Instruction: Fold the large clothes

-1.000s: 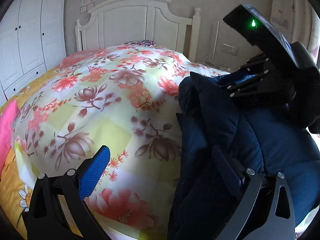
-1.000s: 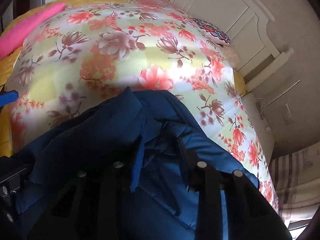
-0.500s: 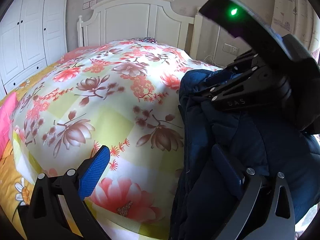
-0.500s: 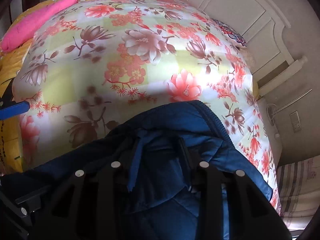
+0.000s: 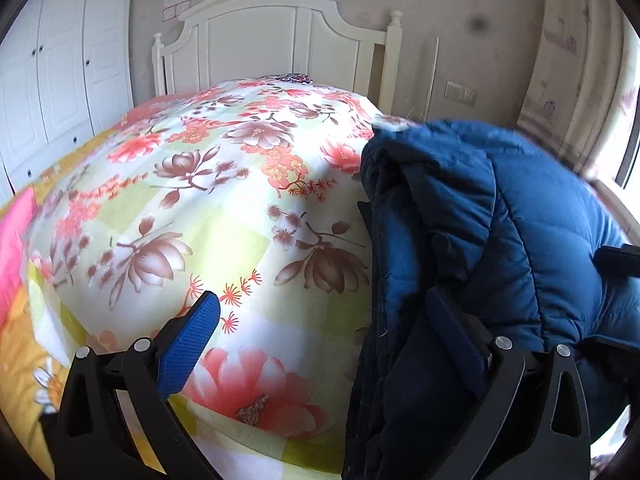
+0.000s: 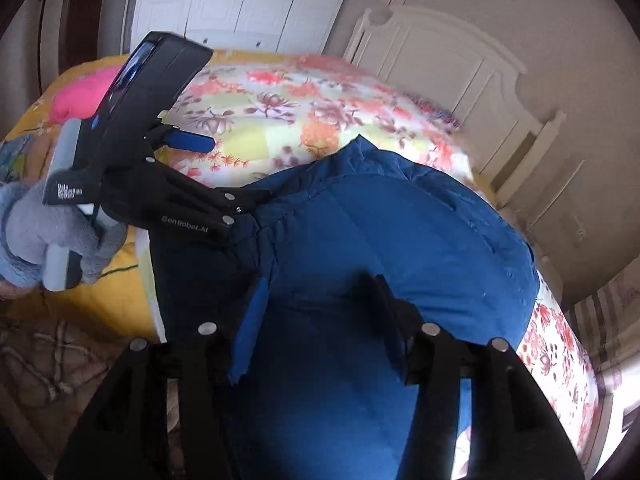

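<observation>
Stage: early, I judge | down jacket [image 6: 400,240] bunched at lower right on the bed [image 5: 224,216], not yet a flat fold | left tool [image 5: 328,344] wide open, one finger under jacket edge | right tool [image 6: 320,328] opening, fabric between, not pressed.

from where i steer, the floral bedspread [image 5: 224,216] lies bare to the left of the blue padded jacket [image 5: 520,240], open room to pass. the jacket bulks on the right. the white headboard [image 5: 276,36] closes the far end, the wardrobe [image 5: 60,72] the left, a pink pillow [image 5: 14,240] beside it.
</observation>
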